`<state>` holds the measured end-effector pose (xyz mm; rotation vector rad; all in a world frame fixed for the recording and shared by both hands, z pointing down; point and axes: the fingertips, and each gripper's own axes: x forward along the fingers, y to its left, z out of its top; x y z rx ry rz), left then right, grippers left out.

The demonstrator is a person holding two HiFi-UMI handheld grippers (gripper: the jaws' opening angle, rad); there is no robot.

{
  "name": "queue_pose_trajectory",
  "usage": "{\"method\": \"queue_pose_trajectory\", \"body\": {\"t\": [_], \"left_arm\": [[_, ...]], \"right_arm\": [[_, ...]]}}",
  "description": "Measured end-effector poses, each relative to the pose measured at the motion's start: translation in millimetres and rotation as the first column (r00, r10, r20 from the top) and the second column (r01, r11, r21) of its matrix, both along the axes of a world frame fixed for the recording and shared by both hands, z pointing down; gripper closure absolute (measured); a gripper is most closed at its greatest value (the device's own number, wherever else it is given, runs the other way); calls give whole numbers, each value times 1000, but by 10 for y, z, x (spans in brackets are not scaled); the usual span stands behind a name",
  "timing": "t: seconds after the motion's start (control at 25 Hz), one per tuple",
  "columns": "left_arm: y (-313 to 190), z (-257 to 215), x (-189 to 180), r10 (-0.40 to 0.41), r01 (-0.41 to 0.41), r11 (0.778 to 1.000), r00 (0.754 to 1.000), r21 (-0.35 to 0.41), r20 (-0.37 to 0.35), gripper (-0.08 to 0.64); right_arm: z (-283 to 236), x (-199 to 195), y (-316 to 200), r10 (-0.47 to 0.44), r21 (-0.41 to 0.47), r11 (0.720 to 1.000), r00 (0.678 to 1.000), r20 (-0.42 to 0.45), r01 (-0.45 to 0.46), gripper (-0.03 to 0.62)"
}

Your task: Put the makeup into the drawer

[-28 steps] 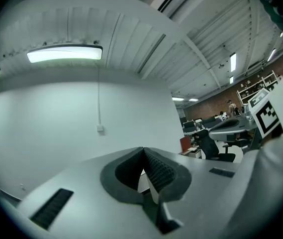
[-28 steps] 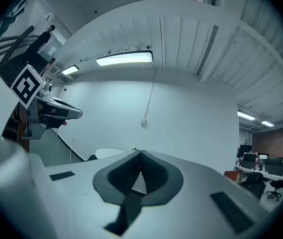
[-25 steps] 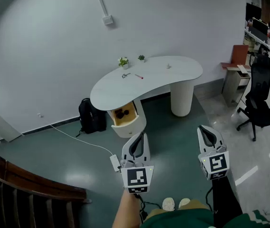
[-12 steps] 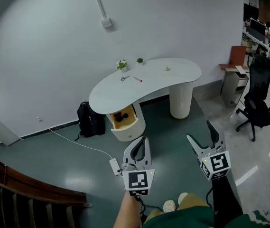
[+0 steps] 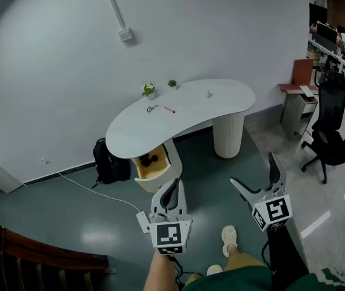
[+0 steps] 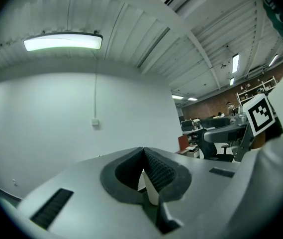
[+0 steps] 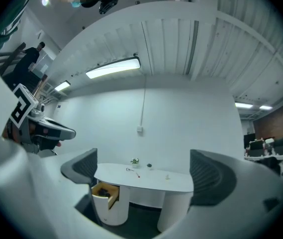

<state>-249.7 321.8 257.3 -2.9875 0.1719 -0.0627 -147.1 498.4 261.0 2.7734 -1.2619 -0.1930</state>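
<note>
A white kidney-shaped table (image 5: 221,105) stands against the wall, a few steps ahead of me. On it lie a slim red stick (image 5: 170,110), a small dark item (image 5: 152,108) and a small white item (image 5: 208,93). Under its left end a yellow drawer (image 5: 140,168) stands open with dark things (image 5: 150,160) inside. My left gripper (image 5: 173,184) is shut and empty; its pads (image 6: 153,173) meet. My right gripper (image 5: 254,171) has just been opening and stands wide apart with nothing between its pads (image 7: 84,166). Table (image 7: 181,181) and drawer (image 7: 112,195) show far off between them.
Two small potted plants (image 5: 148,90) stand at the table's back edge. A black backpack (image 5: 107,162) leans by the wall, and a white power strip (image 5: 142,222) with its cable lies on the green floor. An office chair (image 5: 333,138) and a small cabinet (image 5: 296,105) are right; a wooden railing (image 5: 39,253) lower left.
The right gripper's jaws went from shut to wide apart. Both grippers shifted a little in the head view, the table slid left, and a foot has stepped forward.
</note>
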Motion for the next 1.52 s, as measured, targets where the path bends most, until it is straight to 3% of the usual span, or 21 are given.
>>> {"method": "queue_pose_trajectory", "body": {"t": [0.64,1.2,1.52], "left_arm": [[-435,44,2147,-58,58,998,998,22,2,560],[-886,33,3197,-42,42,998,999,36,-13,560],[-1526,112,4184,-4,5,1000,999,23,-35,560]], "right_arm": [[20,2266,-403,-56,25,998,998,12,56,12],[94,3258,-988,-97,6,995,995,5,97,25],[195,4160,-1655,-66,-28,997,998,-4,66,29]]}}
